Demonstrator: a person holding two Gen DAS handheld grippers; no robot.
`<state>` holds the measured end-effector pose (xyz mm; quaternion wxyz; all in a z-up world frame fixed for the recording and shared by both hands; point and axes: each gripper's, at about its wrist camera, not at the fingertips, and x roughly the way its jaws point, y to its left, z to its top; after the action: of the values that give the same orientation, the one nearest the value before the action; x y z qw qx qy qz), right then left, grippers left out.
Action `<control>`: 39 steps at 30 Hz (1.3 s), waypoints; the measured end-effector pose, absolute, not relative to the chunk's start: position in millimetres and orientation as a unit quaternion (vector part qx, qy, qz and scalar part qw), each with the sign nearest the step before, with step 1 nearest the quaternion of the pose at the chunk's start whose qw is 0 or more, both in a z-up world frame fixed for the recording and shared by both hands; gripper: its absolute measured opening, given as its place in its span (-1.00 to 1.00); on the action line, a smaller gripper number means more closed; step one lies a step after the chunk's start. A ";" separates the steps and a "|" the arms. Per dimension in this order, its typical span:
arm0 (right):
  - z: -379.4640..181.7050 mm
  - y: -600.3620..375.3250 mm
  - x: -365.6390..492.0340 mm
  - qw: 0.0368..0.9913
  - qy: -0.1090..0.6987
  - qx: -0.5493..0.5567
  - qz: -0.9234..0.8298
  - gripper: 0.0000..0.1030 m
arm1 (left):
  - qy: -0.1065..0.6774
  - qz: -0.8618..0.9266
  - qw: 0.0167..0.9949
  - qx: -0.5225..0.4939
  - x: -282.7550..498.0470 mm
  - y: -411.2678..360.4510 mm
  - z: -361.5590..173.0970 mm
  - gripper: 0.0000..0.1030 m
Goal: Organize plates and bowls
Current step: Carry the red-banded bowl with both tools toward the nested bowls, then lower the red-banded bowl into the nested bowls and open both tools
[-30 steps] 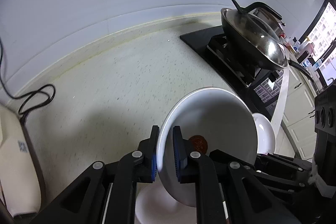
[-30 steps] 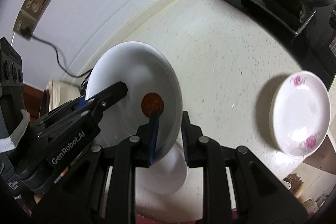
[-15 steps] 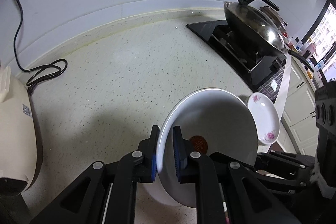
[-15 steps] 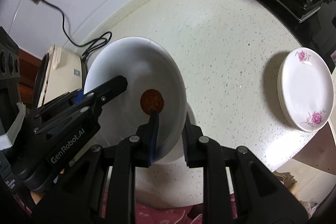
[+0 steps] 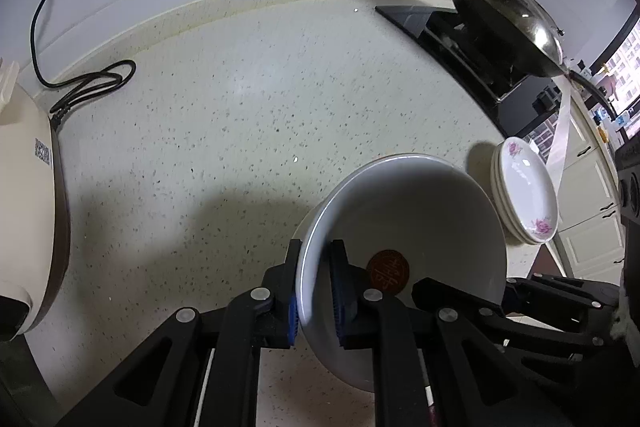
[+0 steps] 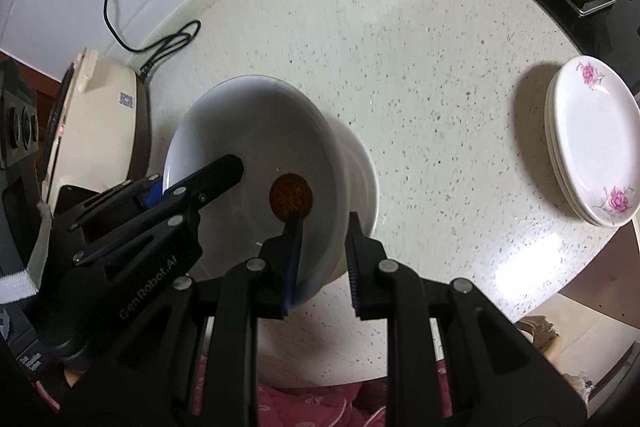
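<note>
Both grippers' fingers (image 5: 338, 291) grip the white bowl (image 5: 420, 223); flowered plates (image 6: 596, 143) nearby; cooker (image 5: 28, 195) left.

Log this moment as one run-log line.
left claw: shut on white bowl rim | right claw: shut on opposite rim | plates: stacked apart

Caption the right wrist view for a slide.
Both hand-held grippers clamp a white bowl above the speckled counter, beside stacked floral plates.

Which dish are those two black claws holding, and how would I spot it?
Start at the speckled countertop, left of the stack of flowered plates. The white bowl is pinched at opposite rims. Unlike the plates, it is deep, with a round brown stamp inside.
</note>
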<state>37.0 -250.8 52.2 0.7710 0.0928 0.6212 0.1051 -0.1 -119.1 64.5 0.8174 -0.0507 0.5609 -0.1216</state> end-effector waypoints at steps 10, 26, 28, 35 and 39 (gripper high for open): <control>48.7 -243.4 37.0 0.769 0.624 0.092 0.104 -0.43 | 0.562 -0.120 0.817 -0.048 -3.0 -119.8 63.2 -0.76; 70.6 -240.4 34.5 0.805 0.584 0.047 0.091 0.07 | 0.543 -0.116 0.830 -0.044 -7.1 -115.3 72.6 -0.64; 73.1 -246.3 35.1 0.809 0.579 0.054 0.085 0.16 | 0.545 -0.113 0.829 -0.051 -5.3 -110.6 72.4 -0.62; 69.4 -285.7 31.9 0.804 0.573 0.138 0.080 0.27 | 0.540 -0.114 0.823 -0.137 -0.5 -78.9 65.9 -0.04; 55.0 -295.4 29.5 0.787 0.587 0.171 0.081 0.28 | 0.547 -0.131 0.809 -0.172 0.4 -71.5 56.0 0.04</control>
<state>29.5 -295.4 55.0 0.7871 0.1714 0.5869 0.0813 0.4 -71.5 56.0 0.8086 -0.1721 0.5471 -0.1309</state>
